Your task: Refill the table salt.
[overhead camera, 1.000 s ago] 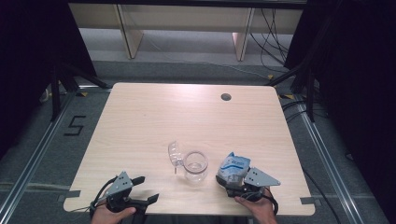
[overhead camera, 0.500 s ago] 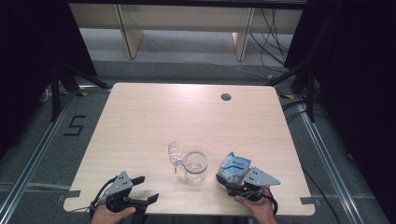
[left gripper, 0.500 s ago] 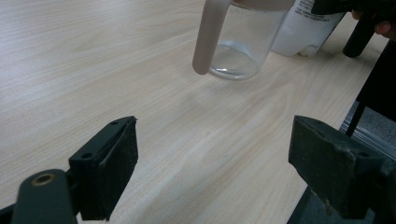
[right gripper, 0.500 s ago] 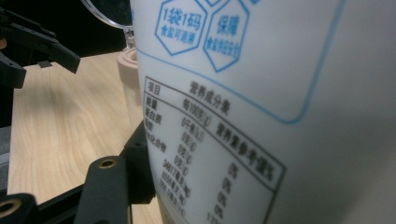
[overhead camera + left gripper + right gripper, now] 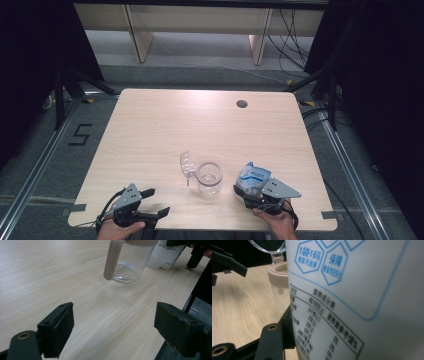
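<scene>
The right hand-held gripper (image 5: 252, 192), jaws just closing, clamps the soft white-and-blue printed plastic pouch (image 5: 254, 177) mid-body; it may buckle. Grip firmly below the top. The left hand-held gripper (image 5: 152, 202) stands wide, empty.

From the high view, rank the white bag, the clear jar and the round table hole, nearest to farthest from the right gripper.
1. White bag: between the right gripper's jaws.
2. Clear jar: just left of the bag.
3. Round table hole: far edge of the table.

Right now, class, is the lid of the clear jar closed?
No: the jar's lid stands flipped open to the left of its mouth.
</scene>
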`<state>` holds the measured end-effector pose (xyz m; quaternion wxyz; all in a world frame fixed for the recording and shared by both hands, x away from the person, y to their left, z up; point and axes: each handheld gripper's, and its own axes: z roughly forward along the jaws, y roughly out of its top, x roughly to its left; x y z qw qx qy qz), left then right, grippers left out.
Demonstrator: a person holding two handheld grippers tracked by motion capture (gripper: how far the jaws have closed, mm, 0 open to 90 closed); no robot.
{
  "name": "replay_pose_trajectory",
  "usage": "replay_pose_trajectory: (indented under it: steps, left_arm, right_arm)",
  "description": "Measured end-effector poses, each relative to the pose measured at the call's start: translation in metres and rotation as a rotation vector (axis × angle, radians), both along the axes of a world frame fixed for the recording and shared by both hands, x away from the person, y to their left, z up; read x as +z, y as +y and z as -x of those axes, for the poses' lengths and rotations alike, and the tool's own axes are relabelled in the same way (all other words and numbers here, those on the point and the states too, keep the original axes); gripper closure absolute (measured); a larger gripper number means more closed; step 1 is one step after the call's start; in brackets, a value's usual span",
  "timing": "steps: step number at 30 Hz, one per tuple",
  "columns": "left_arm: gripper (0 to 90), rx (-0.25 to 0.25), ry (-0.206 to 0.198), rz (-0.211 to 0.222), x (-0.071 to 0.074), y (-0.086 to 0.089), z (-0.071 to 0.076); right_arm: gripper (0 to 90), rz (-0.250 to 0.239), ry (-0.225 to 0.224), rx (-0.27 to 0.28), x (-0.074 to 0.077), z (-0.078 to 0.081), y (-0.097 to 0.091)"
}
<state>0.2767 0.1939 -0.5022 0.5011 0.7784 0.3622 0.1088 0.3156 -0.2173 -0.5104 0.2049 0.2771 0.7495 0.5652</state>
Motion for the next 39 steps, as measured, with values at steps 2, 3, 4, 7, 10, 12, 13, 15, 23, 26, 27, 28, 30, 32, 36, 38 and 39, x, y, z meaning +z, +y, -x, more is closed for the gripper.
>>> replay_pose_trajectory:
  steps: [2, 3, 4, 7, 10, 12, 13, 15, 23, 26, 27, 28, 30, 32, 36, 38, 39]
  left_arm:
    - [15.8, -0.014, -0.008, -0.007, 0.000, 0.001, -0.001]
    - [15.7, -0.009, -0.004, -0.007, 0.000, 0.000, -0.001]
    - [15.7, 0.002, 0.006, -0.003, 0.000, 0.000, 0.000]
    - [15.7, 0.002, 0.006, -0.006, -0.001, 0.000, -0.001]
    - [15.7, -0.009, -0.006, -0.015, -0.002, 0.001, -0.002]
    - [15.7, -0.005, -0.007, -0.022, -0.001, 0.001, -0.001]
    - [15.7, -0.013, -0.008, -0.020, -0.002, 0.000, -0.001]
    - [15.7, -0.011, -0.005, -0.012, -0.002, -0.001, -0.001]
    - [15.7, -0.007, -0.009, -0.020, -0.002, -0.001, 0.000]
    - [15.7, -0.010, -0.011, -0.026, -0.001, 0.000, -0.001]
    - [15.7, -0.010, -0.011, -0.025, -0.001, 0.000, -0.001]
    - [15.7, -0.010, -0.011, -0.023, -0.001, 0.000, -0.001]
    - [15.7, -0.010, -0.011, -0.026, -0.001, 0.000, -0.001]
    - [15.7, -0.007, -0.009, -0.021, -0.002, -0.001, 0.000]
    - [15.7, -0.011, -0.006, -0.014, -0.003, -0.001, -0.001]
    - [15.7, -0.010, -0.004, -0.014, -0.003, -0.001, -0.001]
    - [15.7, -0.009, -0.006, -0.013, -0.003, -0.001, -0.001]
  right_arm:
    - [43.6, 0.018, -0.034, -0.006, 0.002, -0.002, -0.001]
    - [43.6, 0.023, -0.011, -0.019, 0.002, 0.000, 0.000]
    - [43.7, 0.029, -0.008, -0.016, 0.004, 0.000, 0.000]
    - [43.7, 0.051, -0.051, -0.044, 0.007, -0.001, 0.000]
    - [43.7, 0.067, -0.025, -0.070, 0.011, 0.001, 0.001]
    - [43.8, 0.098, -0.080, -0.068, 0.014, -0.003, 0.000]
    - [43.9, 0.107, -0.078, -0.080, 0.015, -0.002, 0.000]
    - [43.9, 0.143, -0.090, -0.097, 0.017, -0.003, 0.001]
    - [43.9, 0.245, -0.114, -0.161, 0.020, -0.006, 0.009]
    - [44.0, 0.268, -0.129, -0.171, 0.022, -0.009, 0.009]
    - [44.0, 0.268, -0.130, -0.178, 0.022, -0.010, 0.011]
    - [44.0, 0.281, -0.134, -0.179, 0.022, -0.010, 0.011]
    - [44.1, 0.289, -0.137, -0.186, 0.022, -0.011, 0.012]
    - [44.1, 0.302, -0.152, -0.183, 0.022, -0.012, 0.014]
    - [44.3, 0.337, -0.193, -0.165, 0.023, -0.015, 0.017]
    - [44.4, 0.354, -0.219, -0.164, 0.024, -0.018, 0.018]
    - [44.4, 0.365, -0.232, -0.159, 0.025, -0.019, 0.019]
